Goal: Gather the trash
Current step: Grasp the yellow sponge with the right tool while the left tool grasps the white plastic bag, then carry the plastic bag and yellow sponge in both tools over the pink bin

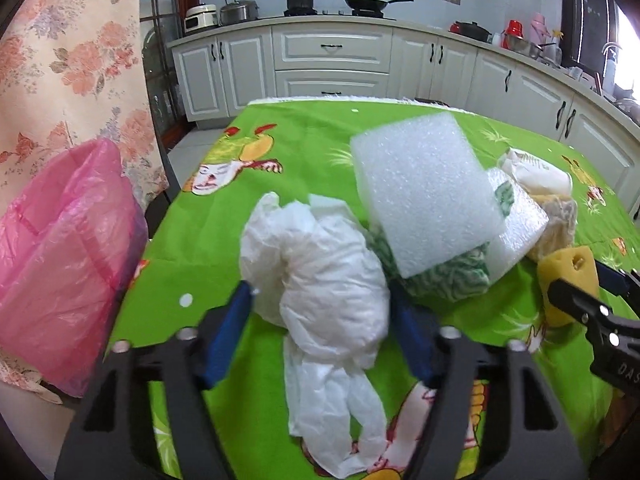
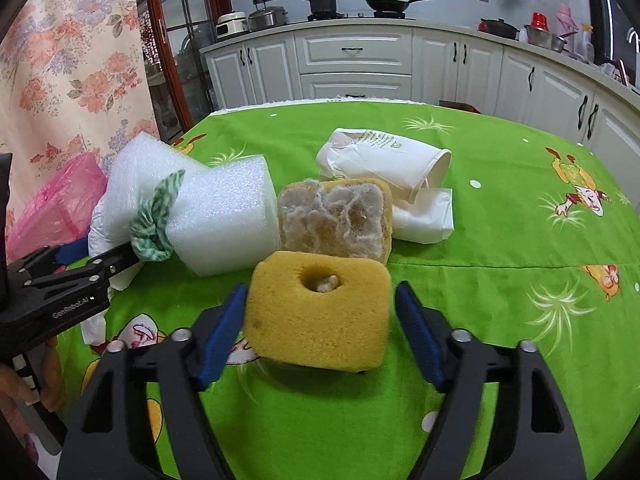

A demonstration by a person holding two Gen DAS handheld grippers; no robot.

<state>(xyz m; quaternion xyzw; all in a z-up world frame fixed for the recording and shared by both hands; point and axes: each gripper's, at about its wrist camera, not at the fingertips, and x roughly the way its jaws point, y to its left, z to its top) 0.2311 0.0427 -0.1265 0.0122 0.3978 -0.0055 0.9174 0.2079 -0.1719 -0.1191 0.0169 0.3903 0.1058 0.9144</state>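
Upper frame: white cabinets (image 2: pixel 352 54), a wok (image 2: pixel 390 3) and pot (image 2: pixel 322 2) on the stove, possibly a rice cooker (image 2: pixel 231 23) left; floral curtain (image 1: pixel 60 60) far left.

Bright, even indoor light; window (image 1: pixel 628 52) glare right, fisheye-bent edges, perhaps slight blur.

The left black plastic two-finger gripper (image 1: pixel 320 304) has blue rubber pads (image 1: pixel 226 332) and silver screws. The right black plastic gripper (image 2: pixel 320 306) matches it. White "GenRobot.AI" lettering marks the left one's side, and bare skin shows on the left hand (image 2: pixel 16 388).

foam blocks (image 1: pixel 424 192) crowding mid-table, bare green tablecloth (image 2: pixel 520 240) open on right
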